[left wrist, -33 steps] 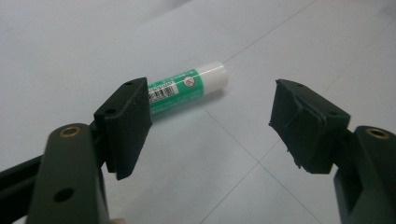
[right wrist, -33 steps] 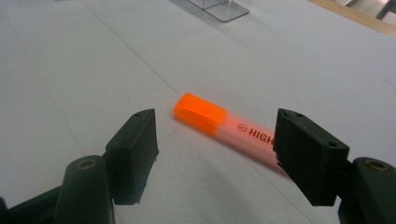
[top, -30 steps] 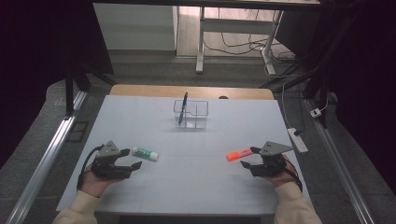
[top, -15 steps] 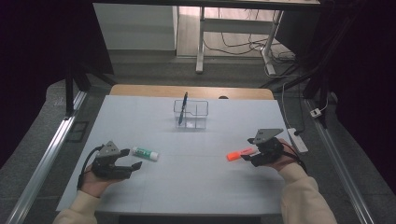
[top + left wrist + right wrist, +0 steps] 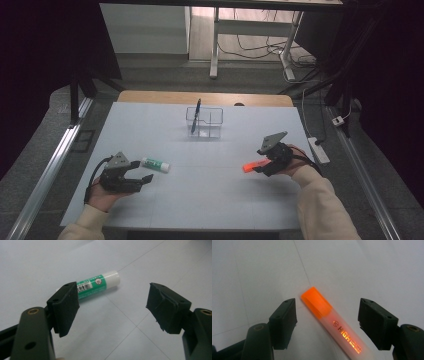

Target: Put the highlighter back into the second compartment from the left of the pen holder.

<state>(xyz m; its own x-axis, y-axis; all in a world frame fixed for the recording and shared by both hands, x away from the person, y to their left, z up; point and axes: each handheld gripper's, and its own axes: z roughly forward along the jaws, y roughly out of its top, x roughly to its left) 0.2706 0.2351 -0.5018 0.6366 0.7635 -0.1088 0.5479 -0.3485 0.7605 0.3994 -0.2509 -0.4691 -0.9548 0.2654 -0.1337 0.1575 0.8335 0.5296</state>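
Bright tabletop, dark surroundings, soft focus

"HIGH" printed on orange highlighter (image 5: 332, 322).

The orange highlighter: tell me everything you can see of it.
The orange highlighter is a slim marker with a bright orange cap and a frosted, translucent plastic-looking barrel printed with orange lettering that starts "HIGH". It lies flat on the white table, on the person's right side, capped. In the right gripper view it runs diagonally between the open jaws of the right gripper, cap pointing away, and neither pad touches it.
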